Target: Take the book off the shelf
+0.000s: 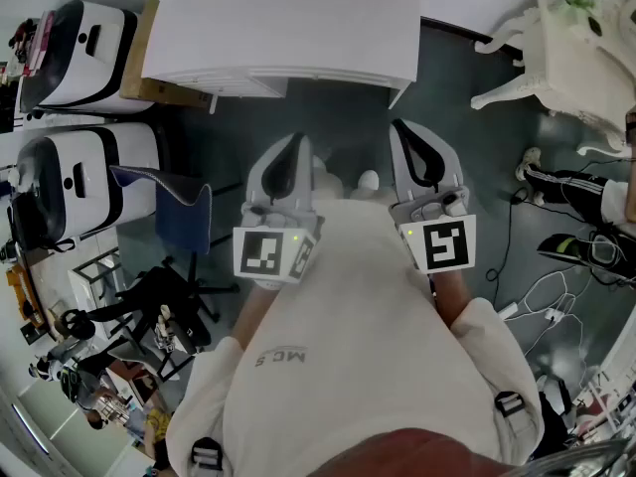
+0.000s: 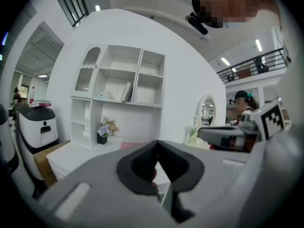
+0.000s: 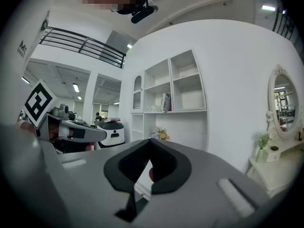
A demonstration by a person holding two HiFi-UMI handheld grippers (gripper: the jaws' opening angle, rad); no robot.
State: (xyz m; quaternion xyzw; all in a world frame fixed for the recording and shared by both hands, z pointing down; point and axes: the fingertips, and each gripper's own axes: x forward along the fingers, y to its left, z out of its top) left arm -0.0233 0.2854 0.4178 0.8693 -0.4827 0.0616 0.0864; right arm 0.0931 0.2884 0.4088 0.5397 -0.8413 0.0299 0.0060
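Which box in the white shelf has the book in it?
The middle column's lower cubby: the book leans at its right side. The cubbies above and right show no book.

Book (image 3: 166, 101) in shelf (image 3: 187, 111) compartment, flowers (image 3: 160, 134) below it, mirror (image 3: 283, 103) at right
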